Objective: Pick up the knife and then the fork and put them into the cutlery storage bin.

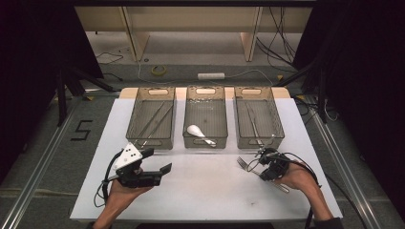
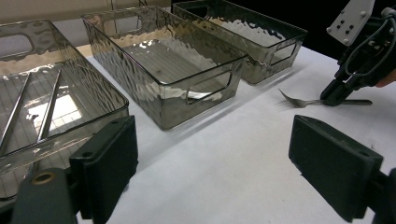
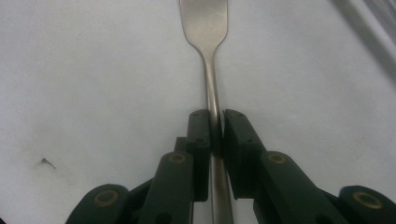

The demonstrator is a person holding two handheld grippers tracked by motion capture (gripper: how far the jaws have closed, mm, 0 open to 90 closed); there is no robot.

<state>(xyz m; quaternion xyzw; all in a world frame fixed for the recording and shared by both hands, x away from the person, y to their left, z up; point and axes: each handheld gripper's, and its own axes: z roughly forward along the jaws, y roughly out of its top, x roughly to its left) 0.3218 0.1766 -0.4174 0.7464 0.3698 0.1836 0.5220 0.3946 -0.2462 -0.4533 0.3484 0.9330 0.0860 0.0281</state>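
Jaws pinch fork [image 3: 211, 93], tines cut off.

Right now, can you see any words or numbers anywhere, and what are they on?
"5" – a big black number marked on the grey floor left of the white table.
No other words, labels or brands can be read: none on the three clear bins, the fork or the grippers. The left gripper's grey plate has only dark dots, no writing.

Grey floor [image 1: 43, 143], wooden desk legs [image 1: 136, 38], loose cables [image 1: 282, 33], dark surroundings.
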